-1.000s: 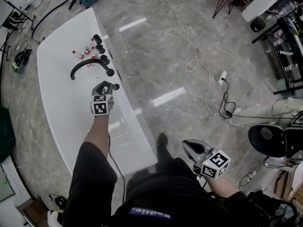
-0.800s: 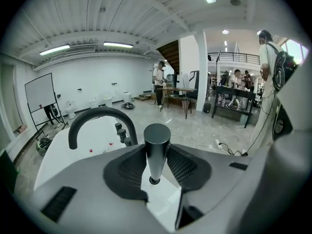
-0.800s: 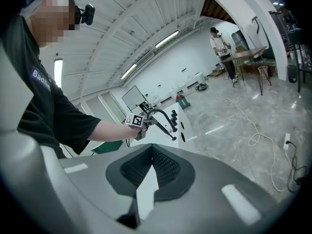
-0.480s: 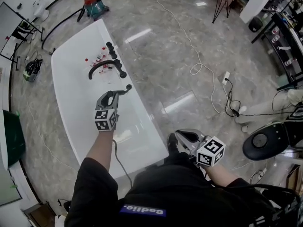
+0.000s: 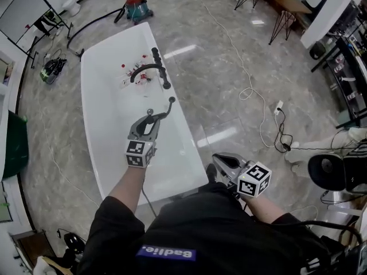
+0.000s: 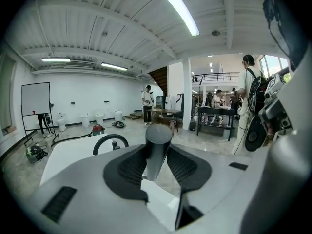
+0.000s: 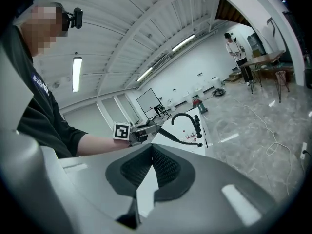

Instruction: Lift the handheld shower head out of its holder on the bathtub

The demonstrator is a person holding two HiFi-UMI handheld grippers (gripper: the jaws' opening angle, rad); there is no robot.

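White bathtub (image 5: 94, 102) on the left with the black arched faucet (image 5: 149, 69) at its far end. The left gripper (image 5: 151, 118) is over the tub, jaws clamped on the dark handle of the handheld shower head (image 5: 167, 107), which sticks out past the tips toward the tub's right rim. Over on the right, the right gripper (image 5: 221, 162) is low by the person's body - jaws pinched together, nothing in them.

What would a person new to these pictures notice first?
A long white bathtub fills the left half of the head view, standing on a grey stone floor, with a black arched faucet at its edge. Above the tub, the left tongs clamp the dark handheld shower head.
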